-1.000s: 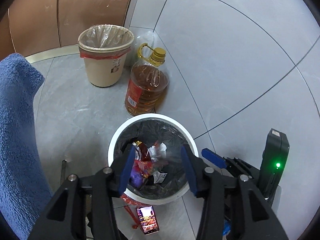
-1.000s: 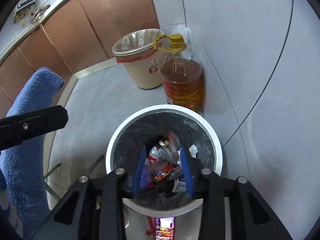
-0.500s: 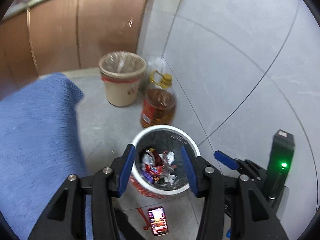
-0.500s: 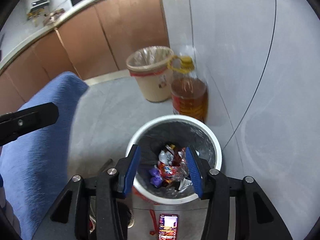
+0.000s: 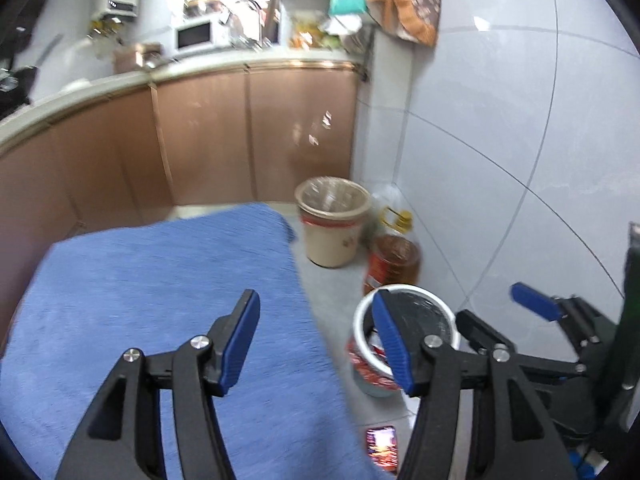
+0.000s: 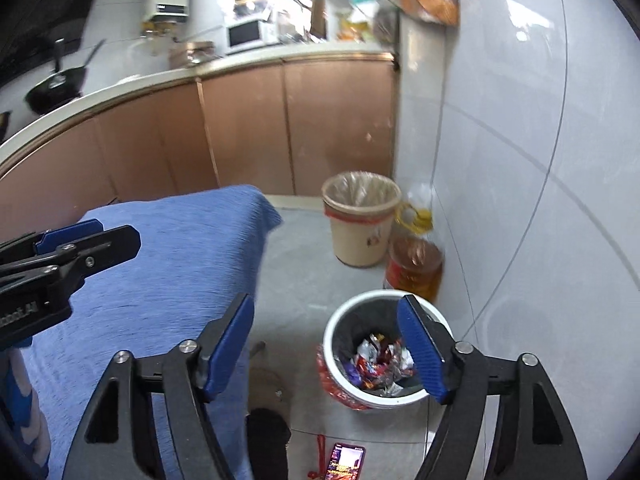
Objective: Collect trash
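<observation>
Trash (image 6: 378, 364) fills white bin (image 6: 334, 330) beside oil jug (image 6: 416, 268), phone (image 6: 346, 460).

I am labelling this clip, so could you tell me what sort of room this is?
Most likely a home kitchen: a counter over brown cabinets, a microwave and a black pan on it, plus a cooking oil jug on the floor.
</observation>
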Demonstrator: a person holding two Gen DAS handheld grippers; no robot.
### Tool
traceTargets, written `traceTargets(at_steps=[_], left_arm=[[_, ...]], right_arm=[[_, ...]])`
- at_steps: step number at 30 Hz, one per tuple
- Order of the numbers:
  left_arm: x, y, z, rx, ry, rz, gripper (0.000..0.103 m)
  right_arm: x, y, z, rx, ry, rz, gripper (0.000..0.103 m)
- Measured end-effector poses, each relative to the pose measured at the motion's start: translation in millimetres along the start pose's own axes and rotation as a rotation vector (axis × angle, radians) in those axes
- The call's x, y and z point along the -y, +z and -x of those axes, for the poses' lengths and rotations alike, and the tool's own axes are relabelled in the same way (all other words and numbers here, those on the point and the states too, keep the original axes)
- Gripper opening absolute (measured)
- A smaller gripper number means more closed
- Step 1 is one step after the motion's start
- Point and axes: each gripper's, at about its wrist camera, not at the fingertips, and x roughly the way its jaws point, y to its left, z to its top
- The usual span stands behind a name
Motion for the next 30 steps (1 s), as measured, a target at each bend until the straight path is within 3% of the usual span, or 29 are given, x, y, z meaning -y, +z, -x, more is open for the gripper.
traceTargets(at_steps=[11,20,30], left_arm=[[-46.9,-22.9,93.4,0.162,0.232,0.008,0.07],[-75.1,-39.0,142.5,0.246,0.361,0.051,0.081],[-89.5,-42.9,163.6,0.303,0.407,0.078,0.083]], right_arm=[[-51.8,0.6,65.6,0.126,0.003,0.06,0.103],[-69.9,-3.7,85.4,0.169,0.008,0.078,0.103],[-82.3,-7.7,93.9,0.195,0.014,0.093,0.103]])
